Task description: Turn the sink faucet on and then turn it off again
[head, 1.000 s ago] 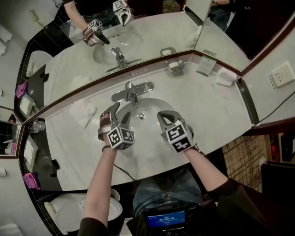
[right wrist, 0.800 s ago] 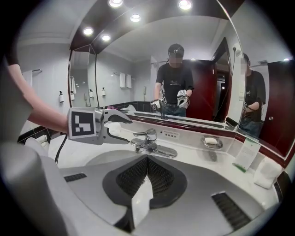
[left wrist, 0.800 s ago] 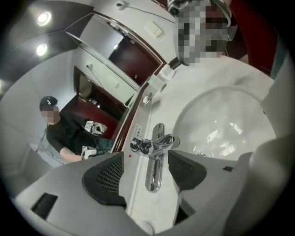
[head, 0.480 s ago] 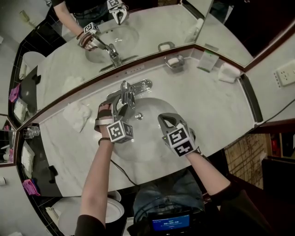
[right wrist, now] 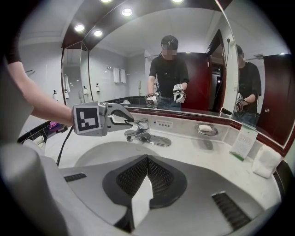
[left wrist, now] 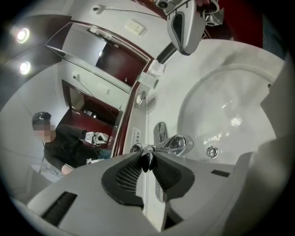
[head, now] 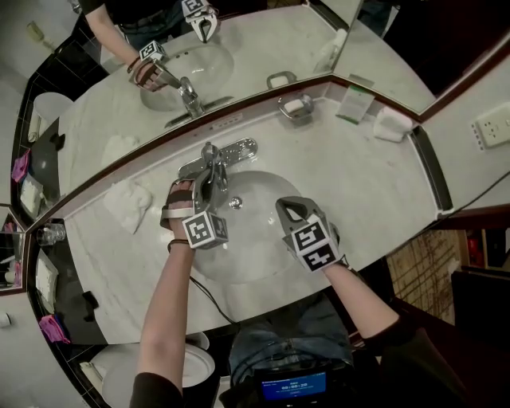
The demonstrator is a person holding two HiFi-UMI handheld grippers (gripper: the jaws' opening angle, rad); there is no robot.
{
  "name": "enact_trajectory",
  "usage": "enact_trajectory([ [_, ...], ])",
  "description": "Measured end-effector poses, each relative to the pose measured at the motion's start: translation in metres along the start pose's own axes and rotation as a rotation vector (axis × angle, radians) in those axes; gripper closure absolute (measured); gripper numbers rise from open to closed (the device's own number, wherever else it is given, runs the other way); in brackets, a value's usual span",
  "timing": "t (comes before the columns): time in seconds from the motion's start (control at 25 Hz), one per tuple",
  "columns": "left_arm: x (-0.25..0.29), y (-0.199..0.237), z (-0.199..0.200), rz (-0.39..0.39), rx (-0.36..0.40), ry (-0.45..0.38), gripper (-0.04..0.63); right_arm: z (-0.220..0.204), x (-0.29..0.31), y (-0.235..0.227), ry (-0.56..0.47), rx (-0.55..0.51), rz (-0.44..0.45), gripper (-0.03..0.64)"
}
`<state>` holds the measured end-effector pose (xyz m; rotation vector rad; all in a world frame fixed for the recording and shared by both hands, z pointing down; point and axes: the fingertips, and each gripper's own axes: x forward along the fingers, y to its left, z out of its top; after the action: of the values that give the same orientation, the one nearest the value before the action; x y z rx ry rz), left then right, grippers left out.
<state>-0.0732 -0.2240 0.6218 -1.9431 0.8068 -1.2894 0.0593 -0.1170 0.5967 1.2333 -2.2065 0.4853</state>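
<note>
While its jaws have just been closing, the left gripper (head: 208, 170) now pinches the tip of the faucet handle (left wrist: 146, 162) between its ribbed pads, narrow and pressed on the chrome. That handle tops the faucet (head: 229, 150), which stands at the middle of the back edge of the countertop (head: 358, 187), its spout over the basin (head: 251, 251). The right gripper (head: 286, 206) hovers over the basin's front right part, jaws drawn together on nothing. The countertop is pale veined marble, glossy, with a dark red band along its back edge under a wide mirror (head: 271, 40). A soap dish (head: 296, 107) sits at the back edge right of the faucet, a card (head: 353, 102) further right, and a crumpled white cloth (head: 127, 201) near the left end. A wall socket (head: 492, 128) shows beyond the right end; ceiling spotlights (right wrist: 126, 12) shine overhead.
</note>
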Motion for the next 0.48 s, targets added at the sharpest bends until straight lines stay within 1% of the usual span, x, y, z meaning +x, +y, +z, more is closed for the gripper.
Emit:
enact_trajectory([
  [0.12,-0.0011,0.0053,0.0014,0.011,-0.003,-0.003,0.528,0.0013,-0.0013,-0.0018,-0.003,0.001,-0.003,0.595],
  [0.48,-0.0005,0.0051,0.0013,0.007,-0.022,0.006,0.528,-0.0049,-0.0024,0.0012,0.005,0.003,0.003,0.595],
])
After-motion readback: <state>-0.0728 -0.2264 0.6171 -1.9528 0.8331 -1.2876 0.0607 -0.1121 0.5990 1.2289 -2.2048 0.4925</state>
